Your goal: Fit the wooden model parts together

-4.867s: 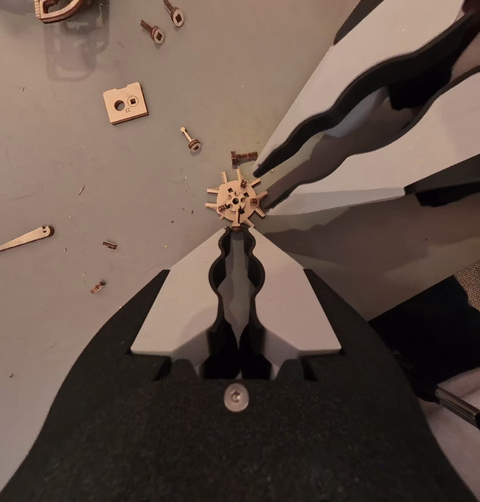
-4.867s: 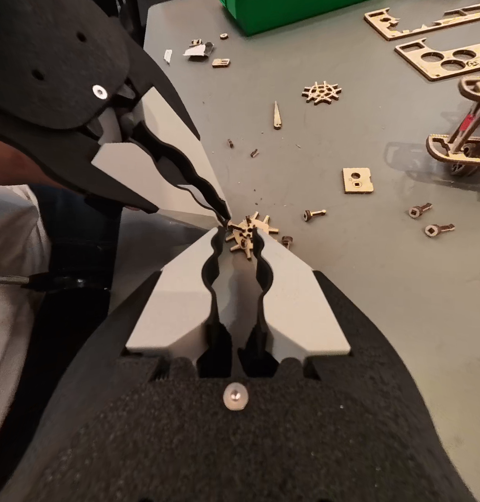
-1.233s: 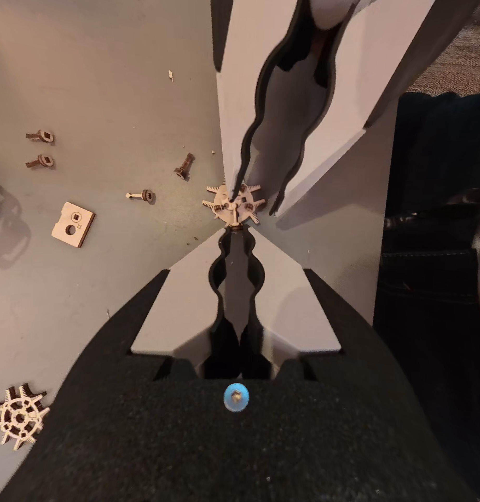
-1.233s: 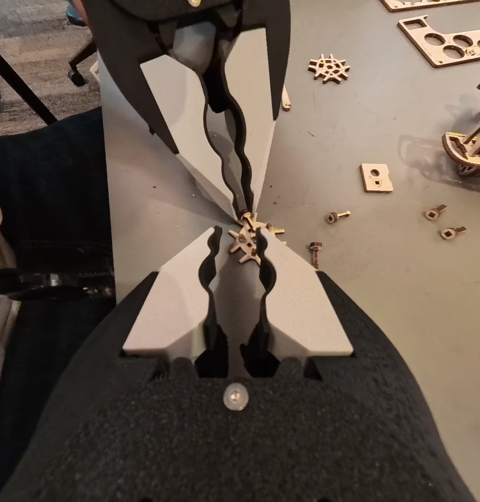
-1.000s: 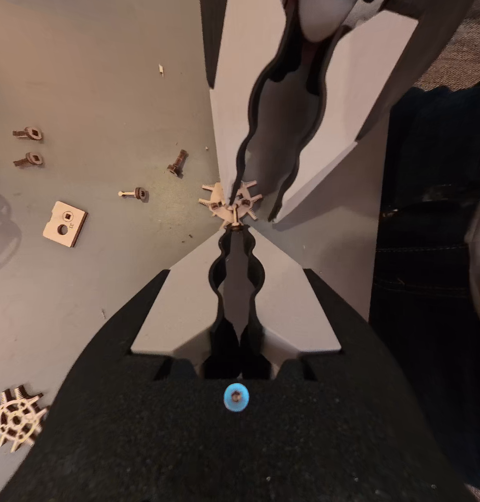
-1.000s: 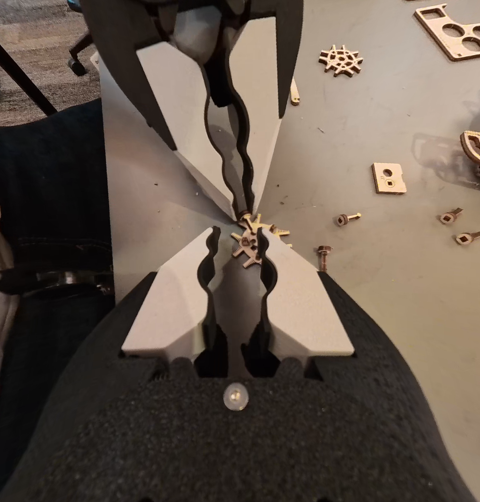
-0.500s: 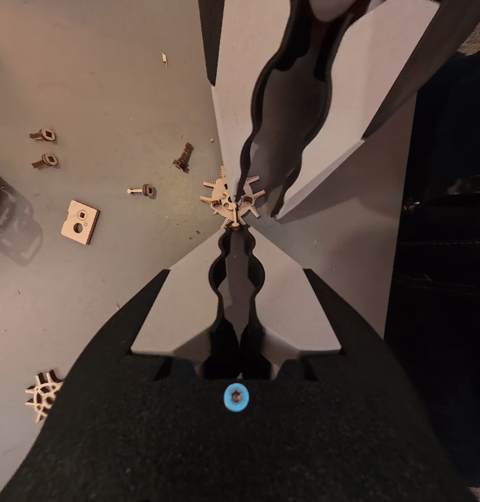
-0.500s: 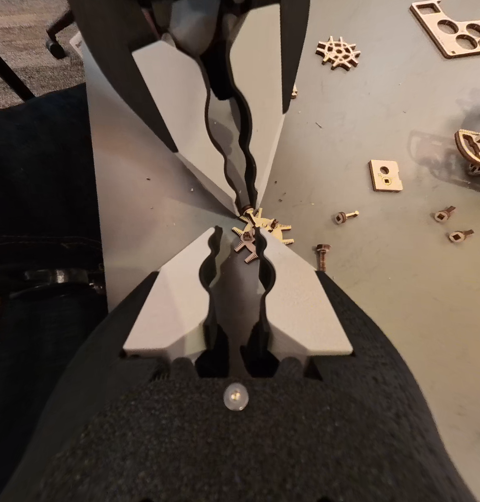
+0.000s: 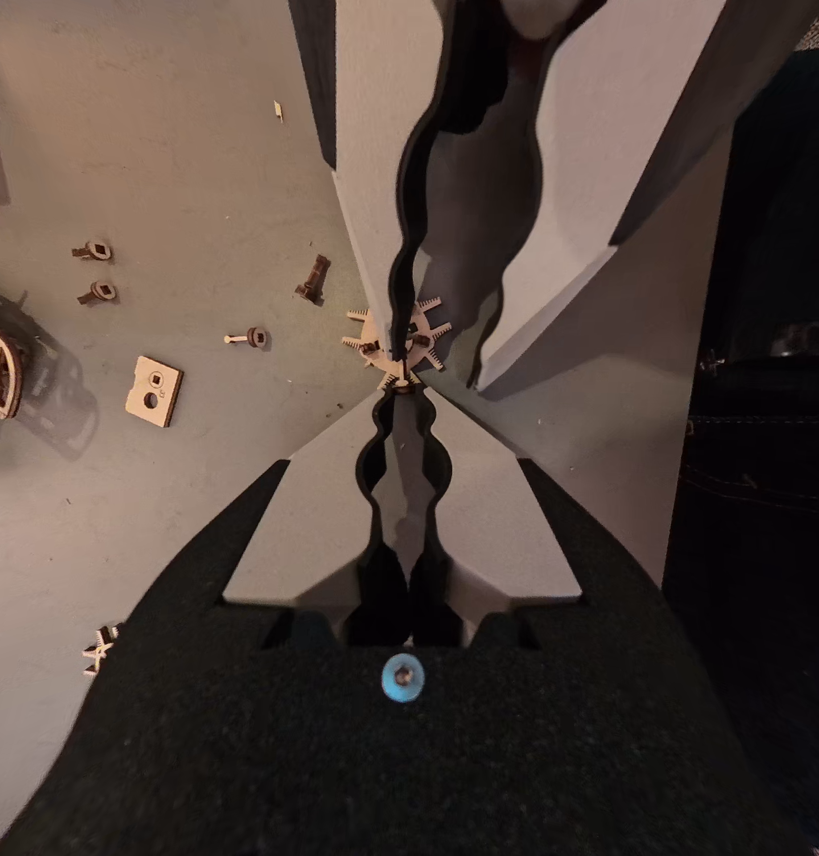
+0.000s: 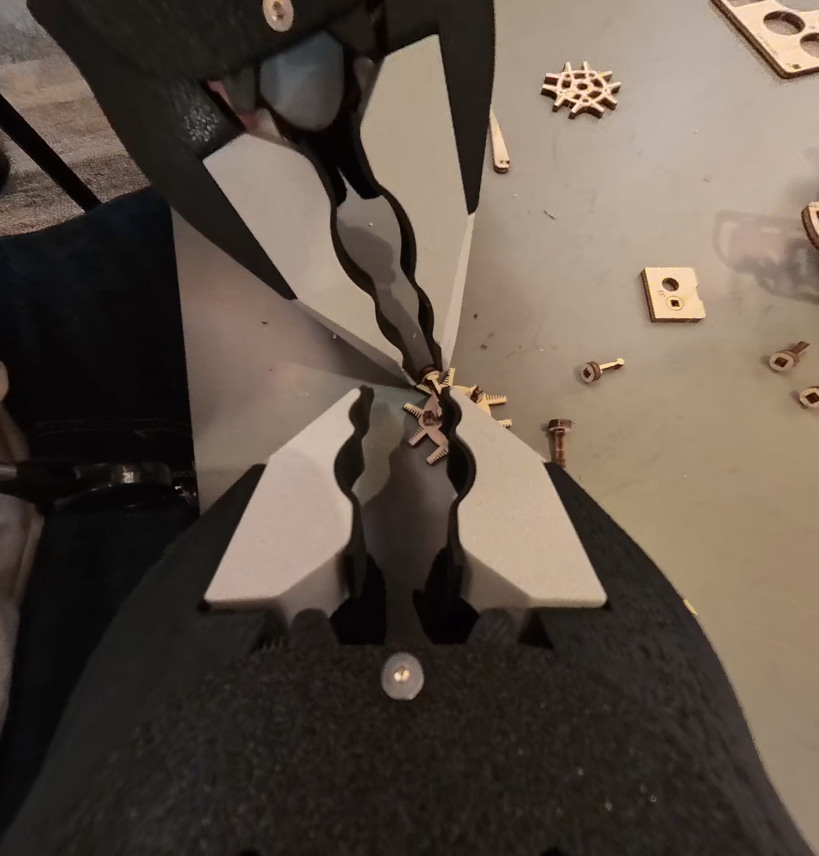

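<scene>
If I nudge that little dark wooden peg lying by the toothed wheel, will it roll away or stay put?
The small dark wooden peg looks round-shafted, so a sideways push would probably roll it on the smooth grey table. Its wider head should curve the roll and stop it soon. Being tiny, it is likely very light and may skitter.

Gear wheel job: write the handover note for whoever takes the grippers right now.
Left gripper: shut on a pin at the gear wheel rim, at the table edge.
Right gripper: open, one finger pressing on the wheel.
Done: several pins sit in the wheel.
Left: seat this pin; loose pins, a square plate and a second wheel lie unused on the table.
</scene>
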Demonstrator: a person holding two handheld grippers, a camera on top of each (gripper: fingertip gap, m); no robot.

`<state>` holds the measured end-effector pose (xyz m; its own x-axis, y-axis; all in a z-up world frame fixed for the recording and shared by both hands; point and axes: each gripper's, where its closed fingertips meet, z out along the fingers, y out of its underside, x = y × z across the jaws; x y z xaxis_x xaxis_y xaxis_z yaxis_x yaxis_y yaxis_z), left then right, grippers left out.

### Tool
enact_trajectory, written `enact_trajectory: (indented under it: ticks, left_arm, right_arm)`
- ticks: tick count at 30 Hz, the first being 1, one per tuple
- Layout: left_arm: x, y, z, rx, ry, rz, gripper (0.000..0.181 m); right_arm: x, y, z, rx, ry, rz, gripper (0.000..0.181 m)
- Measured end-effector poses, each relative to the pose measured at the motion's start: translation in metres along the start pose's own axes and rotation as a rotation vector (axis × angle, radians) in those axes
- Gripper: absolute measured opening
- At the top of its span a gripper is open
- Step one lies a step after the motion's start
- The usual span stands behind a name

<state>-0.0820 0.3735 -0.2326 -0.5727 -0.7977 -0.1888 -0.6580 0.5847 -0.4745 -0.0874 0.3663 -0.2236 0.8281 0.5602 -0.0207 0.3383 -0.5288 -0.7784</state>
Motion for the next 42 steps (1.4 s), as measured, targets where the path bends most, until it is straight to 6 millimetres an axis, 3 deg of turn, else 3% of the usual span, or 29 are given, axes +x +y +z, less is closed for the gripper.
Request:
enact_trajectory:
  ticks: [4,7,10,16,18,26,29,34,37,42]
  left_arm:
    - [0.000,0.000,0.000,0.002,0.003,-0.008,0.006]
    - [-0.002,0.001,0.000,-0.003,-0.016,0.013,0.006]
    - [-0.001,-0.001,0.000,-0.004,-0.021,0.019,0.006]
    - [-0.002,0.000,0.001,-0.014,-0.042,0.041,0.006]
    - [-0.002,0.000,0.000,-0.017,-0.041,0.041,0.006]
    - [-0.002,-0.001,0.001,-0.017,-0.040,0.043,0.006]
    - [-0.002,-0.001,0.001,-0.018,-0.047,0.048,0.006]
    - [-0.003,-0.001,0.001,-0.017,-0.055,0.051,0.006]
    - [-0.003,-0.001,0.001,-0.013,-0.059,0.049,0.006]
    - [-0.002,-0.003,0.001,-0.011,-0.061,0.071,0.006]
  right_arm:
    - [0.001,-0.001,-0.001,0.004,-0.014,0.027,0.028]
    - [0.006,-0.020,-0.015,0.114,0.004,0.049,0.009]
    - [0.013,-0.016,-0.015,0.086,0.012,0.082,0.000]
    - [0.020,-0.008,-0.009,0.039,0.053,0.094,0.000]
    - [0.017,0.004,-0.001,-0.028,0.045,0.075,0.000]
    - [0.020,-0.011,-0.010,0.038,0.085,0.049,0.000]
    - [0.019,0.001,-0.001,-0.018,0.072,0.066,0.000]
    - [0.037,-0.013,-0.023,0.087,0.097,0.148,0.000]
    - [0.042,-0.004,-0.026,0.072,0.100,0.187,0.000]
    - [0.036,0.005,-0.020,0.019,0.123,0.107,0.000]
